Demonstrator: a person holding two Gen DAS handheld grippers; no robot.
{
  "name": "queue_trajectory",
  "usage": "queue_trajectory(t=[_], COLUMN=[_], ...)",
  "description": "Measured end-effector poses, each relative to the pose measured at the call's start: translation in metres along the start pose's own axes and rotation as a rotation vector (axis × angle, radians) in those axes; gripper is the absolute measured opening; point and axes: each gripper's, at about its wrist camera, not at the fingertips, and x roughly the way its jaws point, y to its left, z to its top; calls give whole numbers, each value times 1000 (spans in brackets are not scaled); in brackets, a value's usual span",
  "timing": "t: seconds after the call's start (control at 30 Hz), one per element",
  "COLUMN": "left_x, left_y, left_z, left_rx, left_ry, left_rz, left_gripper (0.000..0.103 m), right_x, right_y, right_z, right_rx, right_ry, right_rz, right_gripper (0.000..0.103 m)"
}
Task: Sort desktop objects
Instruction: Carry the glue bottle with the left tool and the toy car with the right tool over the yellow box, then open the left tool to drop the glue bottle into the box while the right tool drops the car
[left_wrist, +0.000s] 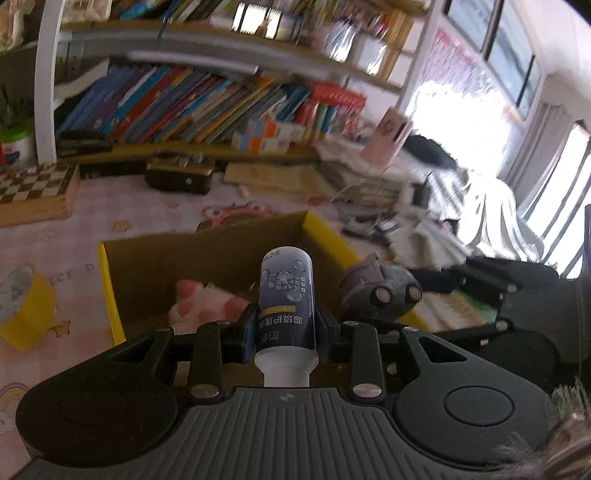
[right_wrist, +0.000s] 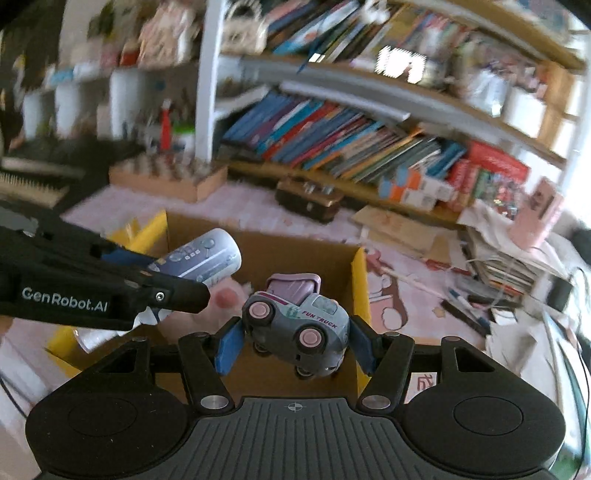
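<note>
Both loads are over the box (right_wrist: 360, 280) — that's the relation your release turns on. Your left gripper (left_wrist: 286, 332) is clamped on the bottle (left_wrist: 286, 295), pads on the lower half of its label, white cap toward the camera, rounded base pointing forward over the box's near side. Its long axis runs along the fingers, so I'd expect it to fall base-first.

Your right gripper (right_wrist: 295, 339) is closed on the truck (right_wrist: 295, 325); the truck is tipped, with its wheels on one side facing the camera. It hangs over the box's right half, close to the right wall — judged from here, it's the tighter drop. In the right view the bottle (right_wrist: 201, 262) sits left of and beyond the truck, clear of it. A pink plush paw (left_wrist: 207, 299) already lies inside, under the bottle's line.

Readable: "FUN TRUCK" on the truck's side, "GenRobot.AI" on the left gripper's body. The bottle label is Chinese, seen upside down, about eyeglass care; the rest is too small.
</note>
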Motion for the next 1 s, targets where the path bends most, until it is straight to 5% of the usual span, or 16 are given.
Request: queue_trajectory(t=[0.33, 0.43, 0.77, 1.0], left_x=[45, 48, 53, 48], left_y=[14, 8, 0, -2], left_z=[-18, -18, -21, -23], left_rx=[21, 65, 121, 116], left_ry=[149, 171, 240, 204], left_rz=[46, 51, 91, 120], left_gripper=[30, 30, 30, 38], right_x=[67, 77, 87, 90], right_y=[9, 19, 33, 31], right_z=[-2, 0, -2, 0], right_rx=[-192, -306, -516, -487], right_ry=[214, 244, 271, 280], right_rz=[141, 117, 154, 166], right_gripper=[62, 62, 62, 63])
